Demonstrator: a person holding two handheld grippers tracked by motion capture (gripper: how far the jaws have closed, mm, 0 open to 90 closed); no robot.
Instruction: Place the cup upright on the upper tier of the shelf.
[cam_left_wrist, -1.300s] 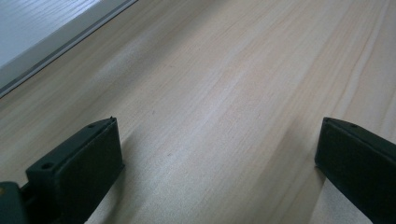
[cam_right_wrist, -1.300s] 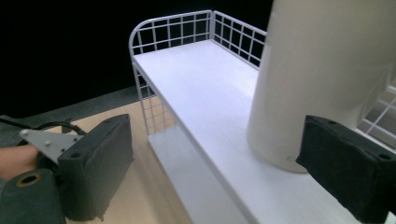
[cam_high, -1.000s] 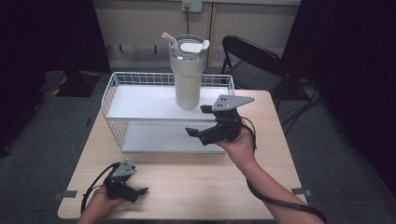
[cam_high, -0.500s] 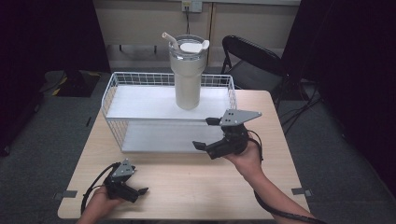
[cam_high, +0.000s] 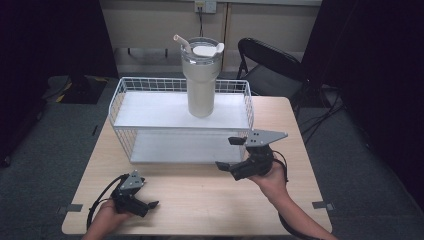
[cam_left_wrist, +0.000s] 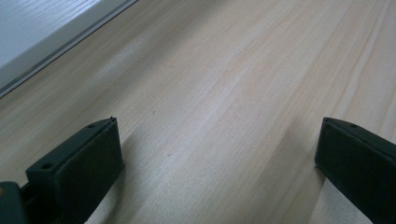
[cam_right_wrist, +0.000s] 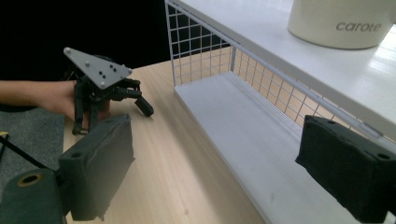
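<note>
Pulled my right gripper (cam_high: 227, 153) back from the tumbler (cam_high: 200, 80), jaws wide, empty; left gripper (cam_high: 145, 207) resting, open too. Prob. placement done.

soft overhead light brightens the table (cam_high: 200, 190); surroundings fall dark; gripper views blur slightly at near jaws.

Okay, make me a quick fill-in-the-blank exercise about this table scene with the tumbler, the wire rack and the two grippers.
1. The tall cream tumbler with a straw stands on the ____ shelf of the white wire rack.
2. The right gripper has its jaws ____ and holds nothing.
3. The left gripper sits low over the light ____ table, near its front edge.
4. The brand word printed on the tumbler reads ____.

Missing words: upper; open; wooden; carote
</note>
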